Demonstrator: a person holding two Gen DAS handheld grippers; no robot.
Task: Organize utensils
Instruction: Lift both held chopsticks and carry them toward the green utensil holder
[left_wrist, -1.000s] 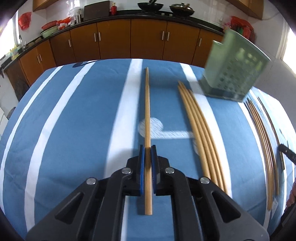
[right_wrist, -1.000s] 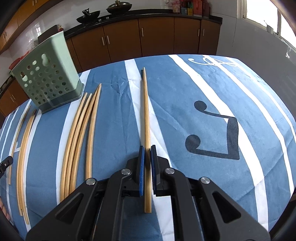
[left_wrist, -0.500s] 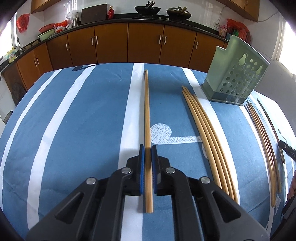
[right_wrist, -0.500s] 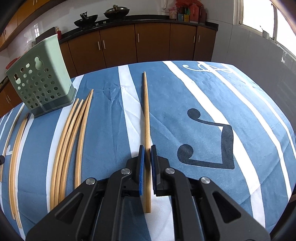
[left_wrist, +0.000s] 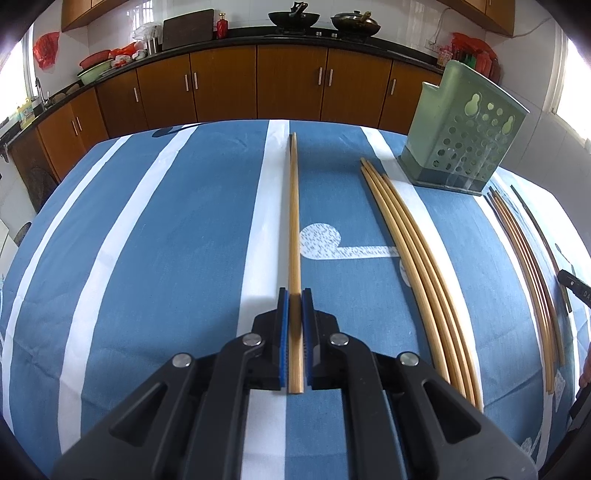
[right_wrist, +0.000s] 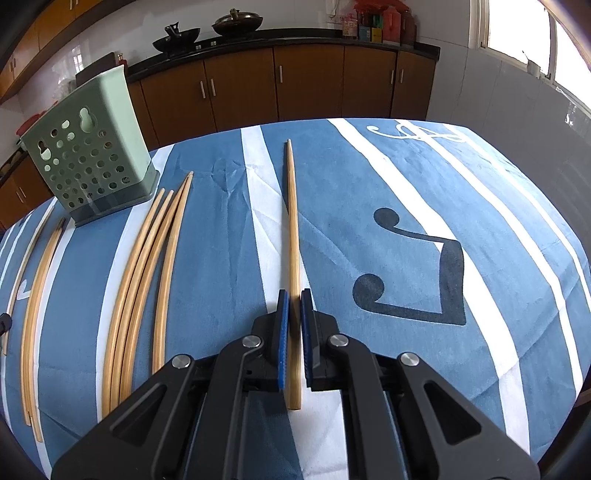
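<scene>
Between the blue pads of the left gripper (left_wrist: 294, 301) lies a bamboo chopstick (left_wrist: 293, 221), clamped near its thick end, its long axis running straight ahead along the fingers and its tip aimed at the table's far edge. The right gripper (right_wrist: 294, 301) grips a second bamboo chopstick (right_wrist: 292, 229) the same way, butt end behind the pads and point forward, though the blur at the pads leaves the firmness of either pinch unclear.

The green perforated chopstick holder (left_wrist: 461, 144) stands upright toward the far edge of the blue striped tablecloth (left_wrist: 166, 240). From the left gripper it lies ahead and to the right; from the right gripper it lies ahead and to the left (right_wrist: 88, 162), so it sits between the two.

Loose chopsticks (left_wrist: 417, 258) rest flat on the cloth just beside the holder. Judging by this, each held stick must swing inward and tip upright to enter the holder's open top.
</scene>
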